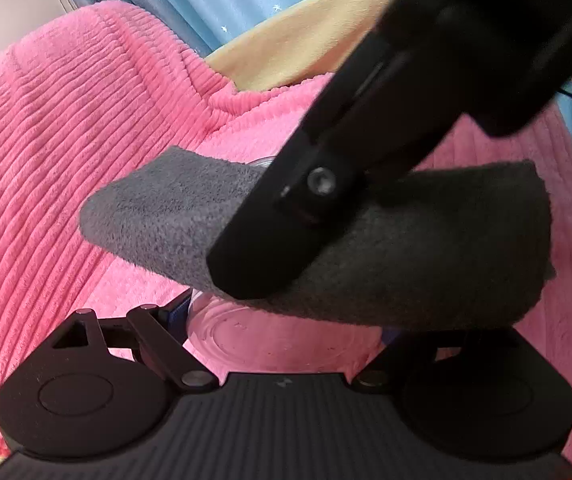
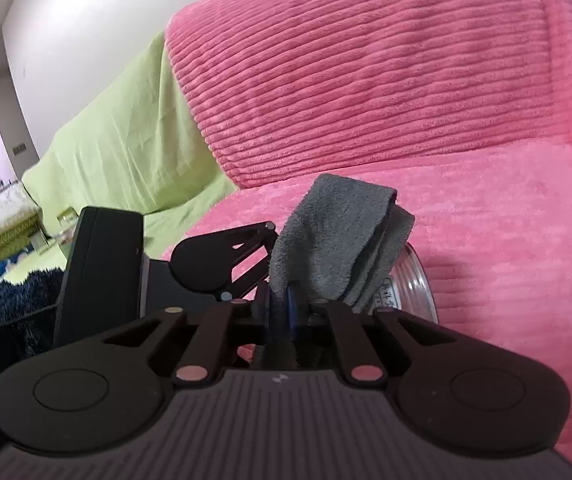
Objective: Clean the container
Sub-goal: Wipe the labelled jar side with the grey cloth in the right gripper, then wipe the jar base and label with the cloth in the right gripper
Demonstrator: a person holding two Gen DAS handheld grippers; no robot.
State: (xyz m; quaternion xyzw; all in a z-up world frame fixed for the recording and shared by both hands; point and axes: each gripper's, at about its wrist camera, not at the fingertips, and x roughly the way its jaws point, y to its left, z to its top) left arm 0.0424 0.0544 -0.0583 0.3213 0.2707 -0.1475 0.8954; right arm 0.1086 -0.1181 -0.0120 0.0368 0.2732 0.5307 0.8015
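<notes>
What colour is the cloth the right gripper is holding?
Grey. The cloth shows best in the right wrist view, pinched by the right gripper.

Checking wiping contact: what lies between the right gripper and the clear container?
The grey cloth, pinched in the right gripper, drapes over the clear container held by the left gripper; both wrist views show it.

A grey cloth [image 1: 366,240] hides most of the clear container [image 1: 281,340]; the left hand-held gripper [image 1: 286,336] fingertips sit out of sight beneath it.
</notes>
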